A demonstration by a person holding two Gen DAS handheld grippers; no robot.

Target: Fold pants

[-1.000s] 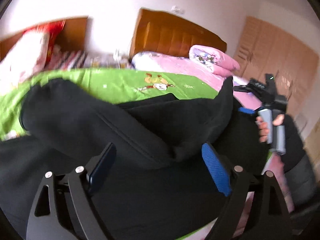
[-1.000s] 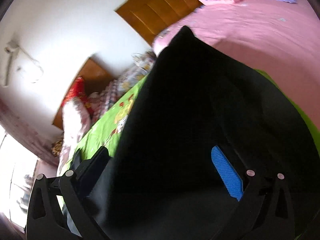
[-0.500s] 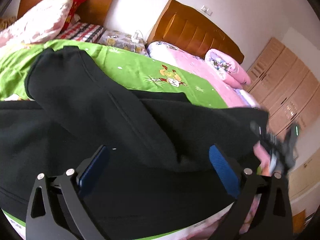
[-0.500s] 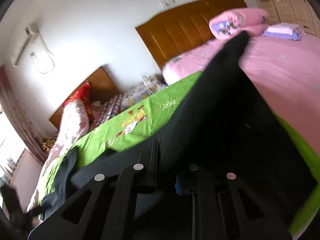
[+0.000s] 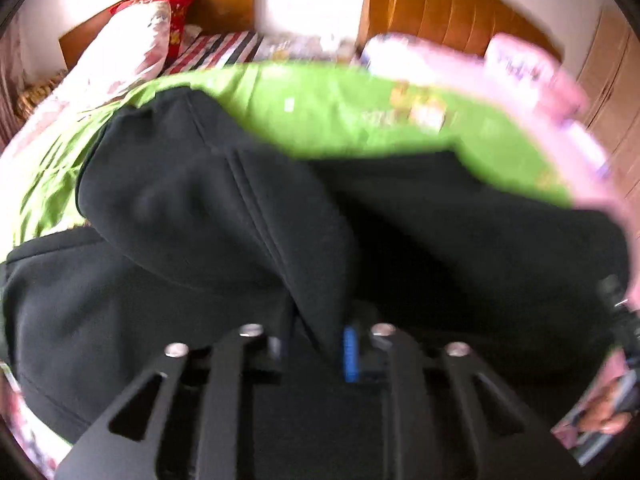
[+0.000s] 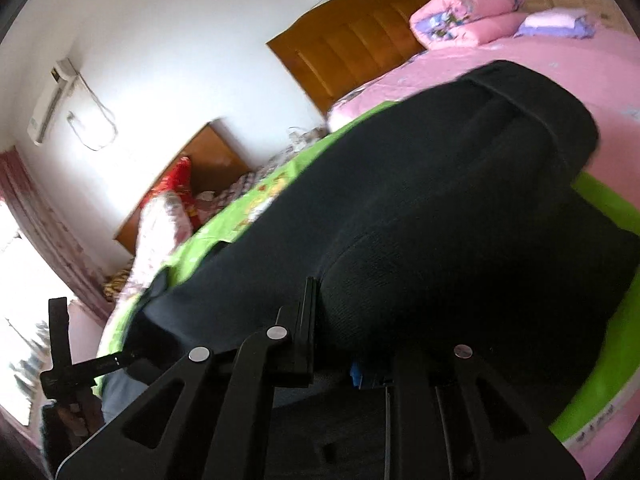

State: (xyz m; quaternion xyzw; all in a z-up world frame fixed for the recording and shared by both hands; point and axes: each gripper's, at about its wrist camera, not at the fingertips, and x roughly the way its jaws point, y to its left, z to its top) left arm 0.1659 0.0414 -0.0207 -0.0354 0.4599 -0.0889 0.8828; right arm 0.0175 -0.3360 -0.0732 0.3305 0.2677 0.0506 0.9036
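Note:
The black pants [image 5: 208, 208] lie spread across a green sheet [image 5: 340, 116] on the bed, with one part folded over the rest. My left gripper [image 5: 316, 344] is shut on a fold of the black fabric near the front edge. In the right wrist view the pants [image 6: 440, 208] bulge up in front of the camera, and my right gripper [image 6: 336, 364] is shut on the cloth close to the lens. The right gripper and the hand holding it [image 5: 616, 404] show at the lower right of the left wrist view.
A pink bedspread [image 6: 580, 64] with a folded pink quilt [image 6: 468, 12] lies beyond the green sheet. Wooden headboards [image 6: 360, 52] stand against the white wall. Pillows [image 5: 132, 56] lie at the far left. Wardrobe doors [image 5: 608, 64] are at the right.
My left gripper has closed on a fold of the pants; it was open half a second ago. My right gripper closed on the cloth earlier and has pulled it up and over.

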